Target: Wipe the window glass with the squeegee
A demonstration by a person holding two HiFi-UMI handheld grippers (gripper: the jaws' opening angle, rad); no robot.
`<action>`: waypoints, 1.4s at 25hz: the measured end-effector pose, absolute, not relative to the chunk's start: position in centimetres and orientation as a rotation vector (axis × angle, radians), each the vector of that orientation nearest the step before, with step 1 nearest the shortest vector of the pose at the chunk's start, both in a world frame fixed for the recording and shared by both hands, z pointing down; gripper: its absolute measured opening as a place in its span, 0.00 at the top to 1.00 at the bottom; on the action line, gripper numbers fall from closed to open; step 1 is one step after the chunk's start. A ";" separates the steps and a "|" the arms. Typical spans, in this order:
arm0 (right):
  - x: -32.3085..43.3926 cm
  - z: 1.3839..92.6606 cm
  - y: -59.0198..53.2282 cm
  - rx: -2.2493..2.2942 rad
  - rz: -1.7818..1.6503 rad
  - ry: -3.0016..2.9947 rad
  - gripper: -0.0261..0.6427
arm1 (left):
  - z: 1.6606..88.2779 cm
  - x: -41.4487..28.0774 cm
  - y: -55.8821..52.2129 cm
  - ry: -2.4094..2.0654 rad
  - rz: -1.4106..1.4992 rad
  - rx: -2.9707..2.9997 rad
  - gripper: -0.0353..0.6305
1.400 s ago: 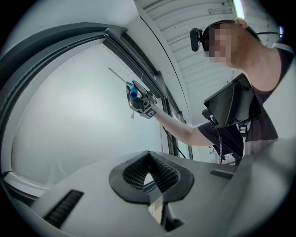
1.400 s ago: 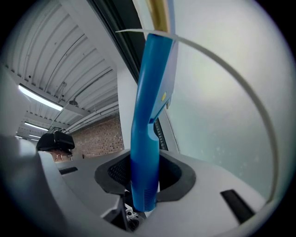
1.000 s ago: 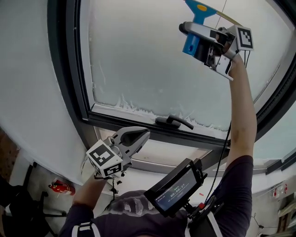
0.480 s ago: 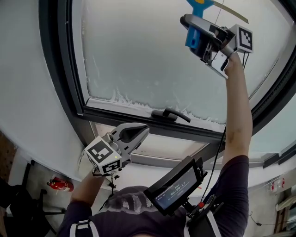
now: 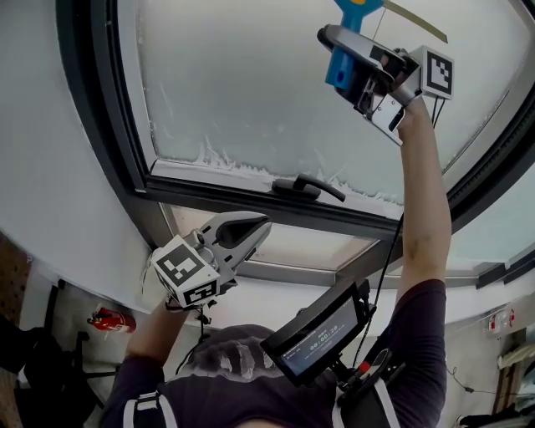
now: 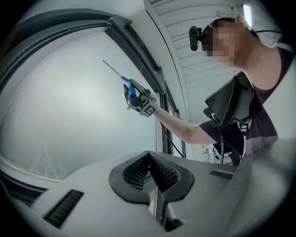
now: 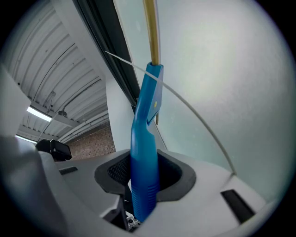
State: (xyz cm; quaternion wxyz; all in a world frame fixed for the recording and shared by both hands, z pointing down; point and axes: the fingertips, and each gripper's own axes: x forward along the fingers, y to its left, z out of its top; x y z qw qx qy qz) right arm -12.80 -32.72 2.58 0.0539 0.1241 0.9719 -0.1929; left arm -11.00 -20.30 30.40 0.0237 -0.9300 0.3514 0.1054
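The squeegee has a blue handle [image 5: 342, 72] [image 7: 144, 152] and a brass blade [image 5: 415, 22] [image 7: 151, 28] that lies against the frosted window glass [image 5: 251, 84] near its top right. My right gripper [image 5: 341, 60] [image 7: 144, 178] is raised at arm's length and shut on that handle. It also shows far off in the left gripper view, the right gripper [image 6: 139, 98] held up against the pane. My left gripper [image 5: 261, 226] [image 6: 149, 173] hangs low below the sash, shut, with nothing between its jaws.
A dark window frame [image 5: 100, 125] surrounds the glass, with a black window handle [image 5: 308, 185] on the bottom rail. Ragged foam [image 5: 221, 159] lines the pane's lower edge. A small screen [image 5: 322, 334] sits on the person's chest. A red object [image 5: 110, 318] lies on the floor below.
The head view has shifted a little. My right gripper with the squeegee now stands slightly nearer the window handle. My left gripper stays shut and low.
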 end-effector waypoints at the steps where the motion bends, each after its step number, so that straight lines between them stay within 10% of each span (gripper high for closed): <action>1: -12.8 2.8 -32.5 0.386 -0.596 2.954 0.78 | 30.4 -10.9 -20.2 1.085 0.323 -2.883 0.94; 35: -13.2 14.9 -31.0 0.467 -0.831 2.921 0.77 | 33.5 -9.9 -18.8 1.095 0.257 -2.967 0.94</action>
